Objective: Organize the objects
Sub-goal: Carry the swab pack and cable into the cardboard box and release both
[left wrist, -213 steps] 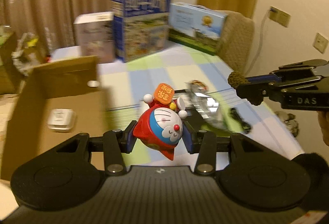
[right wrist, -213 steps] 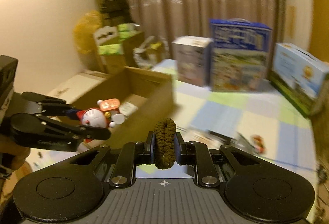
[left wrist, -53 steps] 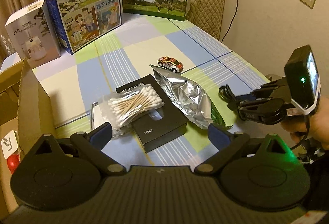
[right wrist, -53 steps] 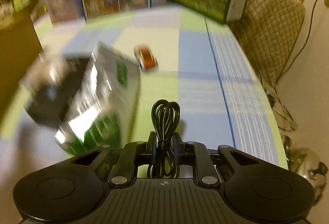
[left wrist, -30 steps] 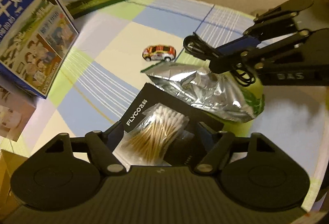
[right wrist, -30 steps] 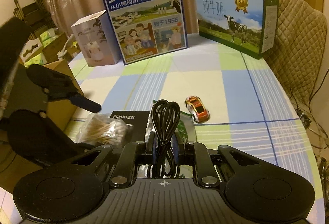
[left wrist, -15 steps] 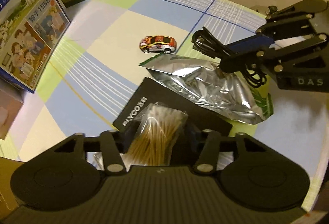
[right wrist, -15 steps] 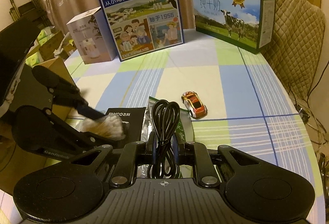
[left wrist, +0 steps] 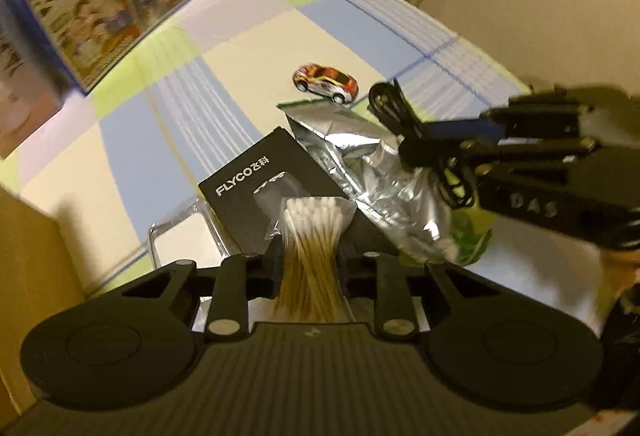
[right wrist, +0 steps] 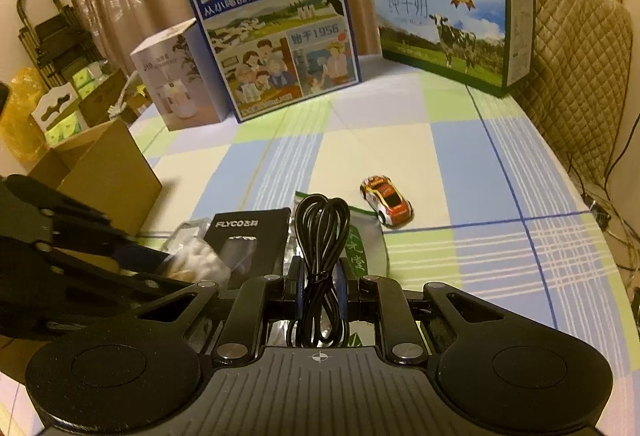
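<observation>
Left wrist view, from left to right: a cardboard box (left wrist: 28, 256) wall is seen at the left edge, then the checked tablecloth (left wrist: 132, 140), on which a black FLYCO box (left wrist: 256, 176) lies. The left gripper (left wrist: 310, 256) is clamped on a clear bag of cotton swabs (left wrist: 310, 236); its jaws have just been closing, and the bag is pinched between them above the black box. Whether the bag is lifted clear of the box cannot be told, since the picture is blurred. A silver foil pouch (left wrist: 384, 180) lies just beside the black box, and a toy car (left wrist: 326, 82) stands on the cloth beyond it. At the right, the right gripper (left wrist: 420, 152) is seen closed on a coiled black cable (left wrist: 394, 108) above the pouch.

In the right wrist view the left gripper (right wrist: 176, 260) is seen at the left with the swabs (right wrist: 200, 260), the right gripper (right wrist: 322, 284) at centre gripping the cable (right wrist: 322, 232), and the car (right wrist: 386, 200) further right. Two milk cartons (right wrist: 276, 24) stand at the far side of the table.
</observation>
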`<action>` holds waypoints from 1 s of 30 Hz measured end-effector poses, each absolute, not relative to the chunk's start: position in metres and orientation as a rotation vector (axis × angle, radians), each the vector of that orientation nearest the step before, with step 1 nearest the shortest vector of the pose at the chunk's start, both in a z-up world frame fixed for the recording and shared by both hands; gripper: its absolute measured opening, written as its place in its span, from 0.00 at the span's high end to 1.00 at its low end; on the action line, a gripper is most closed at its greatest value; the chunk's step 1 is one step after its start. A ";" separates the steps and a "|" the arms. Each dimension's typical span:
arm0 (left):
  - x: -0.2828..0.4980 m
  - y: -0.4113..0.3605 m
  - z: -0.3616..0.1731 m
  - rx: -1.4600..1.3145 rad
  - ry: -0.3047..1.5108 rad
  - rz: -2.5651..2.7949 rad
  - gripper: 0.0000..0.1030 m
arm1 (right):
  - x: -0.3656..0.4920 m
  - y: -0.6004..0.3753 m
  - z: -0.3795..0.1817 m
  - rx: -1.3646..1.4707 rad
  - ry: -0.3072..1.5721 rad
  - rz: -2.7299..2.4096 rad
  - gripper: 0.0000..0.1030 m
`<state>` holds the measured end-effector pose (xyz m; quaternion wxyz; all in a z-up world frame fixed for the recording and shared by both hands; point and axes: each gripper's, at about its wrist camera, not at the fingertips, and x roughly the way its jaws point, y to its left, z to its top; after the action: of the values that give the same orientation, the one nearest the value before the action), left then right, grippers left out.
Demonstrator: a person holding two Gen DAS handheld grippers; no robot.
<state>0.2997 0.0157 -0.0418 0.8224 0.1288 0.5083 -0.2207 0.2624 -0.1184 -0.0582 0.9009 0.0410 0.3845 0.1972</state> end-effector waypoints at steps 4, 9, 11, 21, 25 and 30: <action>0.278 0.023 -0.022 0.195 1.045 -0.430 0.79 | 0.253 -0.121 -0.059 0.083 0.785 0.402 0.88; 0.239 0.036 0.000 0.111 1.001 -0.383 0.79 | 0.223 -0.118 -0.044 0.075 0.744 0.443 0.88; 0.220 0.042 0.010 0.096 0.976 -0.361 0.79 | 0.205 -0.118 -0.038 0.105 0.743 0.465 0.88; 0.135 0.091 0.052 0.020 0.909 -0.281 0.79 | 0.135 -0.081 -0.004 0.090 0.760 0.560 0.88; 0.112 0.118 0.071 0.003 0.874 -0.227 0.79 | 0.120 -0.059 0.014 0.059 0.741 0.605 0.88; 0.091 0.150 0.088 -0.003 0.847 -0.170 0.79 | 0.107 -0.028 0.030 0.026 0.724 0.660 0.88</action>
<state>0.0908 0.1499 0.0881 0.9082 -0.0013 0.4103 -0.0826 0.1067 -0.0279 0.0302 0.8824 0.0123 0.3477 0.3169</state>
